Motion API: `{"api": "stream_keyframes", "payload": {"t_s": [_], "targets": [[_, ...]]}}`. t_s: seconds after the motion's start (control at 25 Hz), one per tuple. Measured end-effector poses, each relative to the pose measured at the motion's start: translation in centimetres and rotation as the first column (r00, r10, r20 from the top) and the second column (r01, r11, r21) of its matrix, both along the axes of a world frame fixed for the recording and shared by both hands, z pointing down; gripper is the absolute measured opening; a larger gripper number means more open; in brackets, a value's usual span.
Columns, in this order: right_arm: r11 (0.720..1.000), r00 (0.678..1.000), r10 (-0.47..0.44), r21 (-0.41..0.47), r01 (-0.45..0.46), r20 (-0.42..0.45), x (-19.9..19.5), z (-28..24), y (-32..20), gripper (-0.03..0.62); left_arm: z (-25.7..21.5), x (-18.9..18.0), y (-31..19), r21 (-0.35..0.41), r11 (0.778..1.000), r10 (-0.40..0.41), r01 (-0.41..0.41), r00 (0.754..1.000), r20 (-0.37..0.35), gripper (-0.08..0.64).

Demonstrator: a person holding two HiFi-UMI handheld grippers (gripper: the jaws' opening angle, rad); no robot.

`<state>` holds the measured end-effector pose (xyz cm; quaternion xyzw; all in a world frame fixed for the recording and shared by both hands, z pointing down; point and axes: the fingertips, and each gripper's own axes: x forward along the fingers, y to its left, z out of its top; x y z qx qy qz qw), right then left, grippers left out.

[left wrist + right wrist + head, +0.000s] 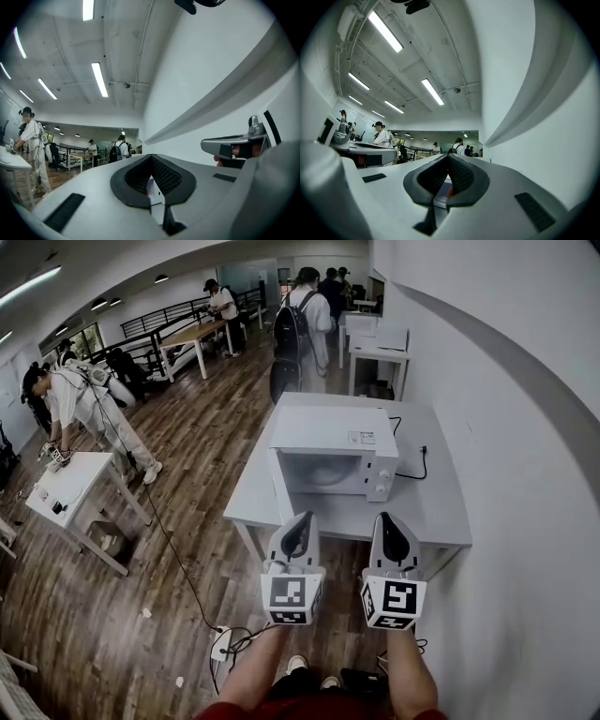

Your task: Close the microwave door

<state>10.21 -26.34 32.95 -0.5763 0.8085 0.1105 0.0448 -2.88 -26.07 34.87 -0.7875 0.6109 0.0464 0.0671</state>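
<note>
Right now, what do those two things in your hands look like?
The left gripper and right gripper are white tapered shells with black textured pads. Each carries a cube of black-and-white square markers. Forearms are sleeveless; clothing is red.

Left gripper (pixel 151 157): the two grey fingers (pixel 89 192) fill the lower half of the view and meet at their tips. Their black ribbed pads (pixel 165 176) enclose a diamond-shaped opening with nothing clamped in it. A small white surface (pixel 154 191) shows through the opening; it cannot be identified.

Right gripper (pixel 208 145): visible at the right edge, held level, apart from the left gripper.

Surroundings: a white wall (pixel 211 65) with a grey diagonal band (pixel 220 101) on the right, and tube lights (pixel 99 79) on the ceiling. At far left, a person in white (pixel 32 140) stands at a white tabletop (pixel 10 161). More people (pixel 117 151) stand further back.
</note>
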Motion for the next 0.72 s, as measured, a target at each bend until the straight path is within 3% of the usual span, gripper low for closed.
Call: {"api": "stream_keyframes", "payload": {"t_s": [0.28, 0.72], "targets": [[1.000, 1.000, -0.013, -0.024, 0.013, -0.018, -2.5, 1.1, -1.5, 0.026, 1.8, -3.1, -1.2, -0.029, 0.999, -0.032, 0.032, 0.999, 0.000, 0.026], [0.996, 0.998, -0.052, -0.073, 0.050, -0.039, -5.4, 3.5, -3.0, 0.026, 9.1, -6.3, -1.9, -0.143, 0.986, -0.078, 0.081, 0.996, 0.031, 0.026]]}}
